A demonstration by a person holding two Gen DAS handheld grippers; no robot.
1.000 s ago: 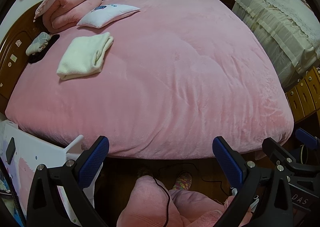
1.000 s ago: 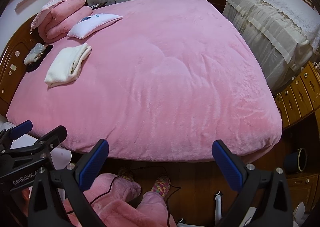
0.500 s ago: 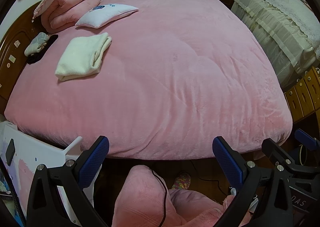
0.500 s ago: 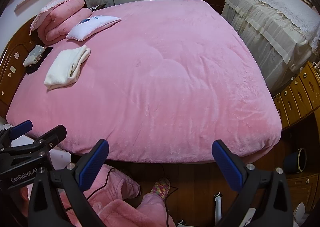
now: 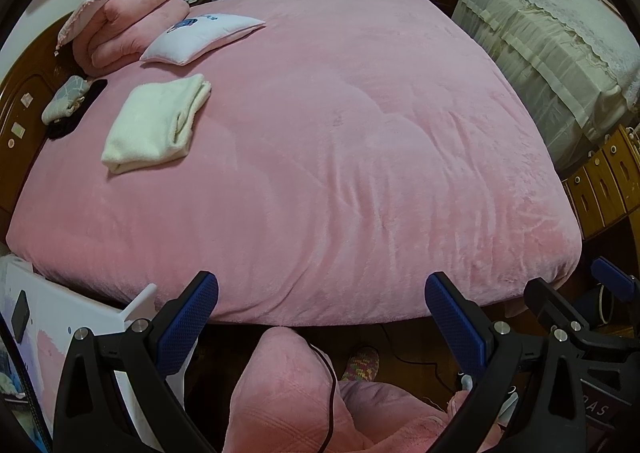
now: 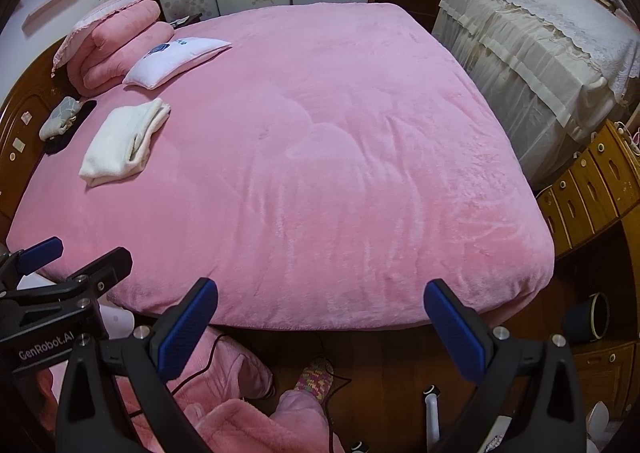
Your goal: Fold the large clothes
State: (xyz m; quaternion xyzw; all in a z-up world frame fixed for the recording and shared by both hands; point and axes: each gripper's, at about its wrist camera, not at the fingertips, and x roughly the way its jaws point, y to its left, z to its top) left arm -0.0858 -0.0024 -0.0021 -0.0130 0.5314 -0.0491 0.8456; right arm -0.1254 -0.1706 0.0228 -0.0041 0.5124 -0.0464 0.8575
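Left gripper (image 5: 322, 307) wide open, holding nothing; right gripper (image 6: 320, 309) same, wide and empty, the two side by side at the foot of the bed. Directly below both: person's pink fleece-clad legs (image 5: 288, 393) and a knitted slipper (image 6: 316, 375) on dark wood floor. Just ahead of the fingertips is the near edge of the pink plush bedspread (image 5: 340, 173), spread flat, nothing loose on it within reach. Far ahead and to the left lies the cream garment (image 5: 154, 125), which looks already folded into a neat rectangle, well apart from both grippers. Beyond it a white pillow (image 5: 200, 37) and a rolled pink quilt (image 5: 120, 33) by the headboard. Step reads as between items: one fold looks done, no unfolded garment visible. Next move likely calls for fetching another piece and laying it flat ahead of the grippers.
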